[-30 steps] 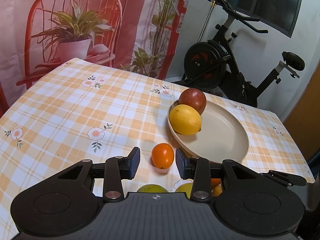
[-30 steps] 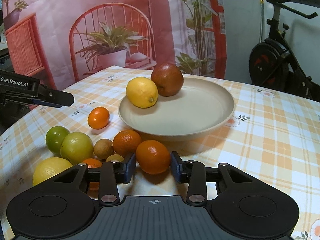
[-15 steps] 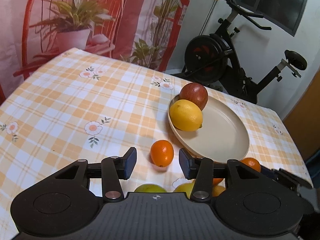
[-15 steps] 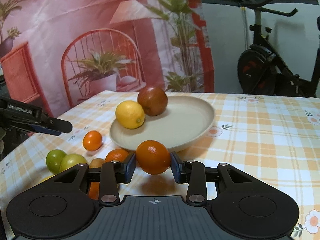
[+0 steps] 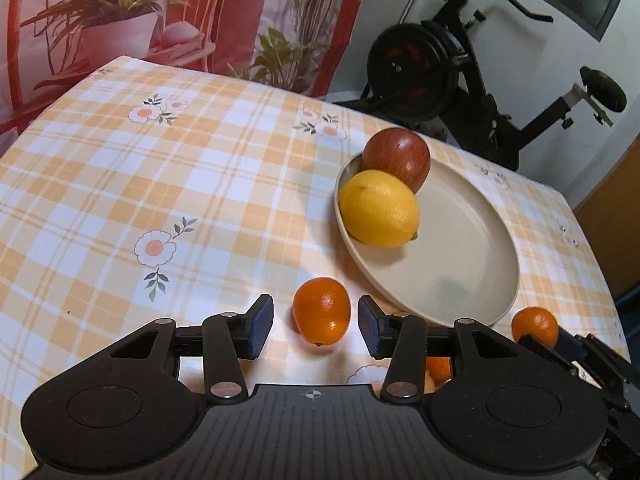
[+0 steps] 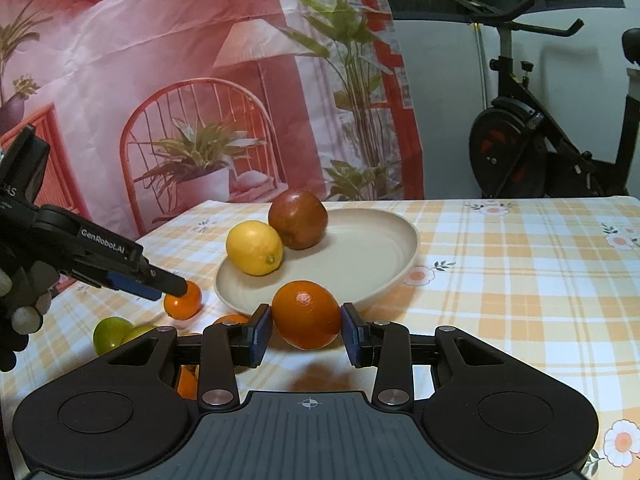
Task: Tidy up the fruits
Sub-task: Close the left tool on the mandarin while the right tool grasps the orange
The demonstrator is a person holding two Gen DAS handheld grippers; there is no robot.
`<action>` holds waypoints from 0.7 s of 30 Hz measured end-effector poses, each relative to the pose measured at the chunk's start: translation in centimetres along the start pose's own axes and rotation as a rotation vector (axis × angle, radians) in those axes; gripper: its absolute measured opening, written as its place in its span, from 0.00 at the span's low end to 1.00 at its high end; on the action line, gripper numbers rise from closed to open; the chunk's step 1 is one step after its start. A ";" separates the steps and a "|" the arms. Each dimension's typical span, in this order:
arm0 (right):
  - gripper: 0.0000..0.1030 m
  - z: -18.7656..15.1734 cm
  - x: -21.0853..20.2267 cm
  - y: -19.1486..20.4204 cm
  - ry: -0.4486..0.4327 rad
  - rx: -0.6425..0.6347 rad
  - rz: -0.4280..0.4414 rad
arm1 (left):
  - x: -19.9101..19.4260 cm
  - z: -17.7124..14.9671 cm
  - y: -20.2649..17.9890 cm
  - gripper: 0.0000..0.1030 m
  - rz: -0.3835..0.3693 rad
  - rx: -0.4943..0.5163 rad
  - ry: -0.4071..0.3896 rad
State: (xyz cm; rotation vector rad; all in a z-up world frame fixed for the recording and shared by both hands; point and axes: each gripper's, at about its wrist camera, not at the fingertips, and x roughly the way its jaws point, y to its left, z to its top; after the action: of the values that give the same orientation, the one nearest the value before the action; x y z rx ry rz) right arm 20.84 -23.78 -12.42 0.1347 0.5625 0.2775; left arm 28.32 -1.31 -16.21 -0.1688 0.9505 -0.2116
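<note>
Bench point(image 5: 100, 200) covered by an orange-and-white checked cloth with flower prints. Beige plate point(image 5: 460, 240) rests at 2 o'clock in the left wrist view. Small orange point(image 5: 322, 310) lies directly on the cloth, near the plate's 7 o'clock rim. Green limes point(image 6: 112, 332) sit at 8 o'clock in the right wrist view.

"GenRobot.AI" printed in white on the dark finger arm of the left gripper point(image 6: 176, 286), letters "AS" partly seen on its body, nothing else legible

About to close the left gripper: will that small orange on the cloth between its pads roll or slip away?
The small orange is rounded and lies free on the tablecloth, so an uneven pad touch would likely roll it. Its peel looks glossy, possibly slippery. It sits centred in the left gripper.
</note>
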 end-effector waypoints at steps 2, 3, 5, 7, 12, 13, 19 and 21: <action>0.33 0.0 0.0 0.0 0.000 0.001 0.002 | 0.3 0.0 0.1 0.48 -0.002 -0.001 0.010; 0.33 0.0 0.0 0.0 0.001 0.001 0.002 | 0.4 0.0 0.1 0.48 0.000 0.000 0.013; 0.33 0.0 0.0 0.0 0.003 0.002 0.003 | 0.6 0.0 0.2 0.48 0.004 0.003 0.015; 0.33 0.0 0.0 0.0 0.004 0.002 0.003 | 0.9 0.1 0.3 0.48 0.000 -0.004 0.015; 0.34 0.0 0.1 0.1 0.009 0.003 0.003 | 1.4 0.2 0.0 0.47 0.000 0.000 0.024; 0.33 -0.1 0.1 0.1 0.010 0.003 0.003 | 1.4 0.2 -0.1 0.47 0.003 0.004 0.027; 0.33 -0.1 0.1 0.1 0.014 0.005 0.003 | 1.6 0.1 -0.3 0.35 -0.003 0.019 0.031; 0.33 -0.1 0.2 0.1 0.013 0.005 0.002 | 1.5 0.0 -0.4 0.35 -0.002 0.026 0.025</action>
State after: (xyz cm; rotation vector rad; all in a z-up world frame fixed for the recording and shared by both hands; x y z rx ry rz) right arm 20.92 -23.67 -12.55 0.1385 0.5761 0.2795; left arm 29.10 -2.10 -17.28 -0.1437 0.9722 -0.2277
